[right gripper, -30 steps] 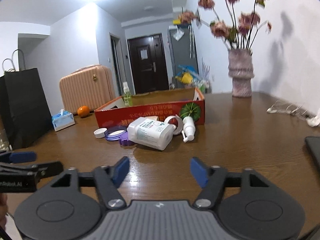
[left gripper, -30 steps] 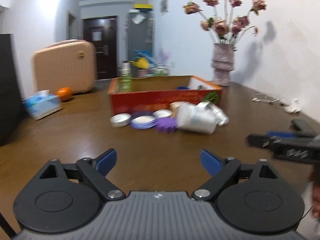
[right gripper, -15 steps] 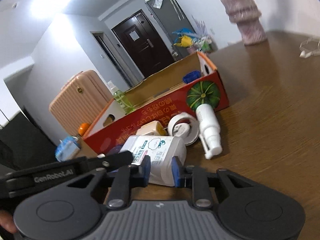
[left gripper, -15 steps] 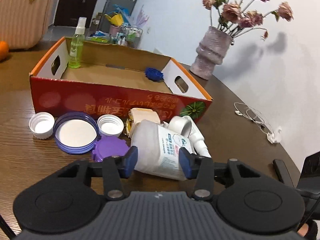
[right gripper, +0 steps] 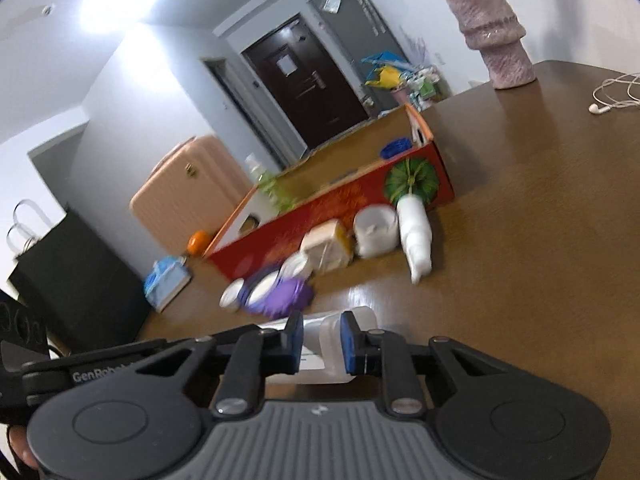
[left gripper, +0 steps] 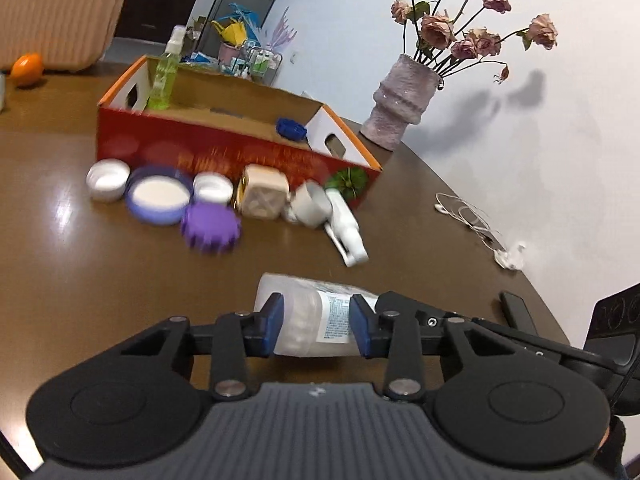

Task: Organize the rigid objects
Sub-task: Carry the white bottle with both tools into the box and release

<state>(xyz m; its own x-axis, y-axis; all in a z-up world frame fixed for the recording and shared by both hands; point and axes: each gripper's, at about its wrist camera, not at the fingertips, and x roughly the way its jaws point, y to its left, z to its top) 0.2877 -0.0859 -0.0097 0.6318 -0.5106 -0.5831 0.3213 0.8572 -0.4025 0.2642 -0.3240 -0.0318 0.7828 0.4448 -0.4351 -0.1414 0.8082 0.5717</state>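
- My left gripper (left gripper: 316,325) clamps the translucent plastic bottle (left gripper: 316,312), lying sideways; right gripper (right gripper: 322,343) pinches its other end, apparently.
- Only my right view shows the black bag (right gripper: 76,280).

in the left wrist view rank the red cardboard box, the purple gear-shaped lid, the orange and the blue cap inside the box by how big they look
1. Red cardboard box, by far the largest.
2. Purple gear-shaped lid.
3. Orange and blue cap look about alike. Both sit farther from the camera, so I won't rank them.
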